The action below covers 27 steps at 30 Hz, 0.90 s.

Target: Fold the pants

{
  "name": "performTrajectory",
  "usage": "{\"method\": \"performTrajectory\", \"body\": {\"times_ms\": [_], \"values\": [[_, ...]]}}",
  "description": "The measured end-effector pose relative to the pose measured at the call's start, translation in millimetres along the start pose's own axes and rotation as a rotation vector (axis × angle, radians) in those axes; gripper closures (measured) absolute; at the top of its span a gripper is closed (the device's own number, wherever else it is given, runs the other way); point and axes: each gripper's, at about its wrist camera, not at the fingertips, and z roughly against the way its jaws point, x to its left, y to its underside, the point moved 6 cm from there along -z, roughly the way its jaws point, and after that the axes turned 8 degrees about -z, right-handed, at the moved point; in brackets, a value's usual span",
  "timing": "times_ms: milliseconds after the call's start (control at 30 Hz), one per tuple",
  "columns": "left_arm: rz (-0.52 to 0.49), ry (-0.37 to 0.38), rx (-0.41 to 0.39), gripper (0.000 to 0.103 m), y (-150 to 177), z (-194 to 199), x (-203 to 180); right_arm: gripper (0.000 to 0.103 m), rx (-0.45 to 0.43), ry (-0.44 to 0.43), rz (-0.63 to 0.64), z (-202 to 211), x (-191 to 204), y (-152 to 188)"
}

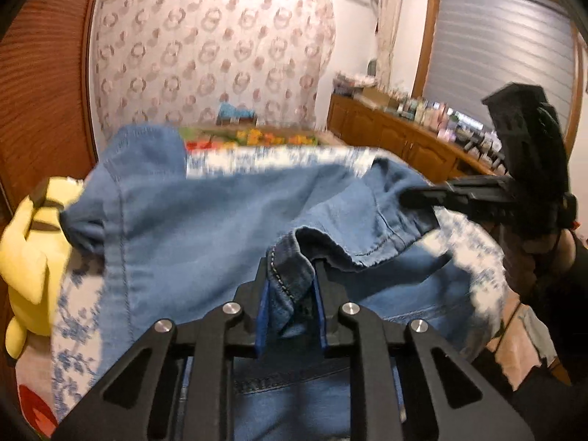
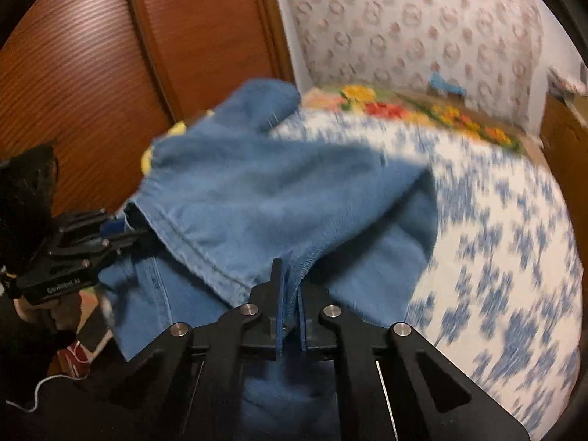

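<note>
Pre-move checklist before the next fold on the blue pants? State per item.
1. Left gripper clamped on the blue denim pants: ok, hem bunched between its blue pads.
2. Right gripper clamped on pants: ok, cloth edge pinched.
3. Both grips on the same hem edge: cannot tell, cloth is bunched.
4. Cloth between the grippers flat: not ok, it sags and creases.
5. Blue-and-white floral bedspread free for laying down: ok on the far side.
6. Yellow plush toy clear of the pants: not ok, it touches the pants' edge.
</note>
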Motion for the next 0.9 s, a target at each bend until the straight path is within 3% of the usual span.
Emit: {"method": "performTrajectory", "body": {"times_ms": [233, 400, 667, 900], "values": [[-0.024, 0.026, -0.126, 0.085, -37.8, 59.8, -4.1, 0.103, -0.178, -0.007, 0.082, 54.1, 31.4, -78.7], [-0.026, 0.028, -0.155, 0.085, -44.2, 79.0, 1.5, 0.103, -0.208, -0.048, 0.098, 60.5, 53.8, -113.1], [0.04, 0.015, -0.129, 0.085, -12.9, 86.4, 18.2, 0.103, -0.202, -0.119, 0.159, 31.9, 113.9, -148.7], [0.116, 0.006, -0.068, 0.085, 29.1, 78.8, 39.6, 0.103, -0.141, -0.093, 0.224, -33.3, 160.5, -152.3]]}}
